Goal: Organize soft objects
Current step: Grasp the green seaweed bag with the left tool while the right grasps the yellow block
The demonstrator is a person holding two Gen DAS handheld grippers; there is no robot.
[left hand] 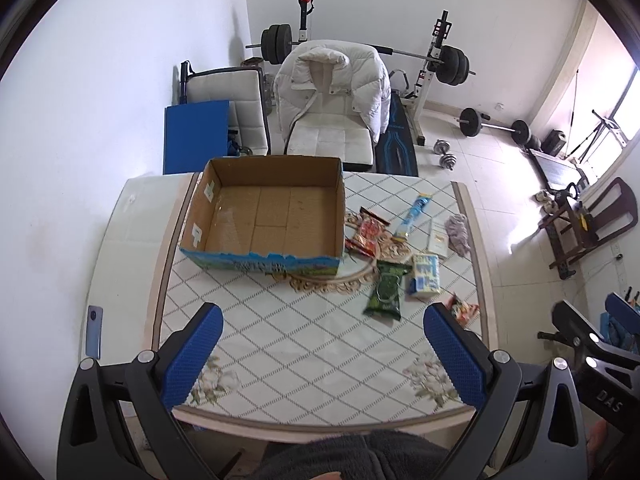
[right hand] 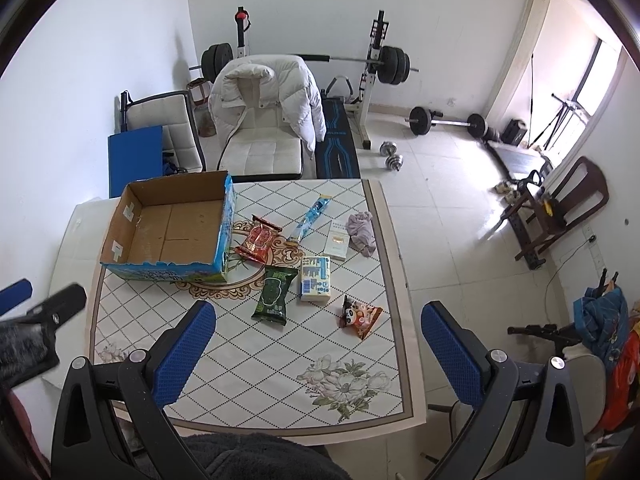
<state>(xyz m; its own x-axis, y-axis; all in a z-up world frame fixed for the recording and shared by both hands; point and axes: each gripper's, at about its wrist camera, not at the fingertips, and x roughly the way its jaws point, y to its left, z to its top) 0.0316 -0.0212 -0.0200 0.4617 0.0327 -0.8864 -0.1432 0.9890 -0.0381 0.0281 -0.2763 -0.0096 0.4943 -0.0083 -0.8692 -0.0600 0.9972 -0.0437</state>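
Both tools spread wide, holding nothing: left tool point(left hand: 322, 342), right tool point(right hand: 318, 340); green packet point(right hand: 274, 294) well ahead.

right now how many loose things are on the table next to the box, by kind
snack packets: 3 (red, green, panda)
tissue packs: 1
blue tubes: 1
white cards or boxes: 1
crumpled cloths: 1
total: 7
cardboard box holds nothing

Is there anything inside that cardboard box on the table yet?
The cardboard box looks empty: only its bare brown floor and taped flaps show. The strip just behind its near wall is hidden. The red snack packet and green packet lie outside it, on the table.
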